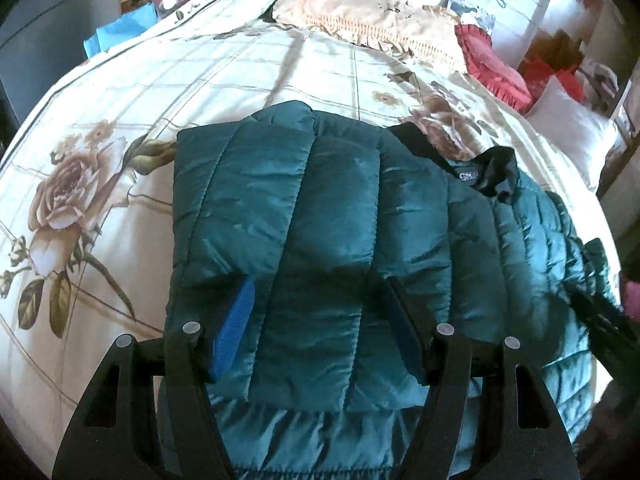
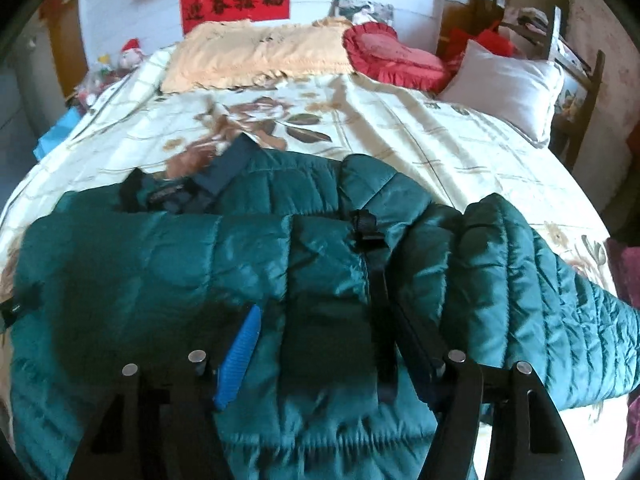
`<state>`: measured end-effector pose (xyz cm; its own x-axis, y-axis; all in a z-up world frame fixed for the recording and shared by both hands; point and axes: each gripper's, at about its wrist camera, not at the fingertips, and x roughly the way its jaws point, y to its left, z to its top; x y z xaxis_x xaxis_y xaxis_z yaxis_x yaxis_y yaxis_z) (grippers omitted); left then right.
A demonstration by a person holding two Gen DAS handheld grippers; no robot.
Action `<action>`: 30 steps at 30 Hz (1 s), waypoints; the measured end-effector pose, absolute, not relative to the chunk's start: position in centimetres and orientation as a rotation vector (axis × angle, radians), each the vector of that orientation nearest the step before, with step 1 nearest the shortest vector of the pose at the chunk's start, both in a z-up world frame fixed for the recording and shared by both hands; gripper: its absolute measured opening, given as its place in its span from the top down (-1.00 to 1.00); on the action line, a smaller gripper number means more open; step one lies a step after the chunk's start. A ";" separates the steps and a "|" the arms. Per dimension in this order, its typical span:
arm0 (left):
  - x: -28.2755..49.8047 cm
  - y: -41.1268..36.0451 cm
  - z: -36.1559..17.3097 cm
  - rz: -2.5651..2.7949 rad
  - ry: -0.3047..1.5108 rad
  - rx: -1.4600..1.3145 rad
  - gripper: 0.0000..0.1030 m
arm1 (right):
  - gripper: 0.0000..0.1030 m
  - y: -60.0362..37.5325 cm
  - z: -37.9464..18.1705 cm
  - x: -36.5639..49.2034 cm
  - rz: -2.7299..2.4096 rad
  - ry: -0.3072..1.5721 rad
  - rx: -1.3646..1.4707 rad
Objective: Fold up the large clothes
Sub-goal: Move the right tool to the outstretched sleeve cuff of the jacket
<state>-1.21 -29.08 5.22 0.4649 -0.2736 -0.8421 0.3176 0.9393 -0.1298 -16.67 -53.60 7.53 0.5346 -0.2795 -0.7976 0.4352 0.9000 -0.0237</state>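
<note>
A teal quilted puffer jacket lies on the floral bedspread, one sleeve folded across its body. Its dark collar with a label is at the right. My left gripper hovers just over the folded sleeve, fingers wide apart and empty. In the right wrist view the same jacket fills the foreground, its other sleeve spreading right. A black strap with a buckle lies on it. My right gripper is open above the jacket, empty.
A beige frilled pillow, a red heart cushion and a white pillow lie at the bed's head. Toys and a blue object sit at the far left edge. A wooden chair stands at the right.
</note>
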 end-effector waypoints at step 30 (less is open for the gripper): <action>-5.9 -29.0 8.7 -0.437 0.952 -0.035 -0.36 | -0.51 -58.4 10.0 -26.2 -0.536 0.847 0.302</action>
<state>-5.93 -28.96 8.75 0.5000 -0.3763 -0.7800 0.3463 0.9124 -0.2182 -26.21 -58.36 9.98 0.5421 -0.3262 -0.7744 0.5598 0.8275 0.0433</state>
